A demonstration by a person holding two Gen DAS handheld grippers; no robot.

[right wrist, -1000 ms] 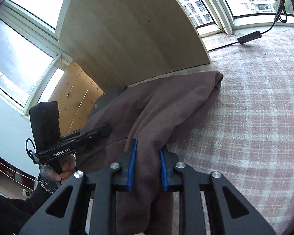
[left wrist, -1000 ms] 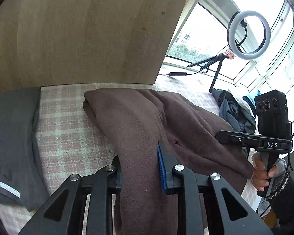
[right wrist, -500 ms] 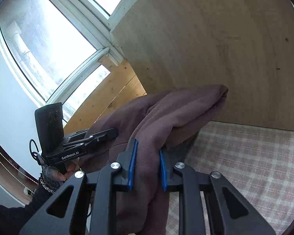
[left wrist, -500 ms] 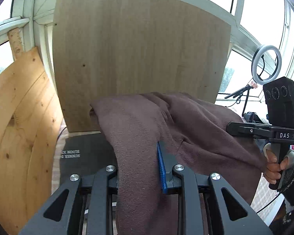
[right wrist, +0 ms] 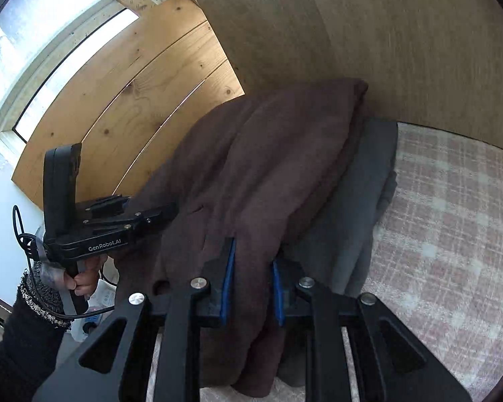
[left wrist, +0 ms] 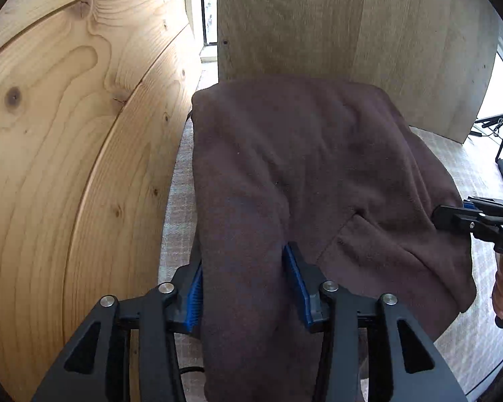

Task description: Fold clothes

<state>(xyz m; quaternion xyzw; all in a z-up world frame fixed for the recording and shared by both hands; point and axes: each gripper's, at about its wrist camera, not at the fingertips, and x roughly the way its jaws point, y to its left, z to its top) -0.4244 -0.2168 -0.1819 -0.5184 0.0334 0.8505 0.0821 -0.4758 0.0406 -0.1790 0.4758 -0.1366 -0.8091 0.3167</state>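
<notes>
A folded brown garment hangs between both grippers, near the corner of two wooden boards. My left gripper is shut on its near left edge. My right gripper is shut on its near right edge. The brown garment lies over a folded dark grey garment on the checked cloth. The right gripper shows at the right edge of the left wrist view; the left gripper shows at the left of the right wrist view.
A knotty pine board stands close on the left. A plain wooden board stands just behind the clothes. A window is beyond the pine board. The checked cloth extends to the right.
Both grippers have carried the brown garment left and lowered it onto the dark grey garment by the wooden boards. Both stay shut on it.
</notes>
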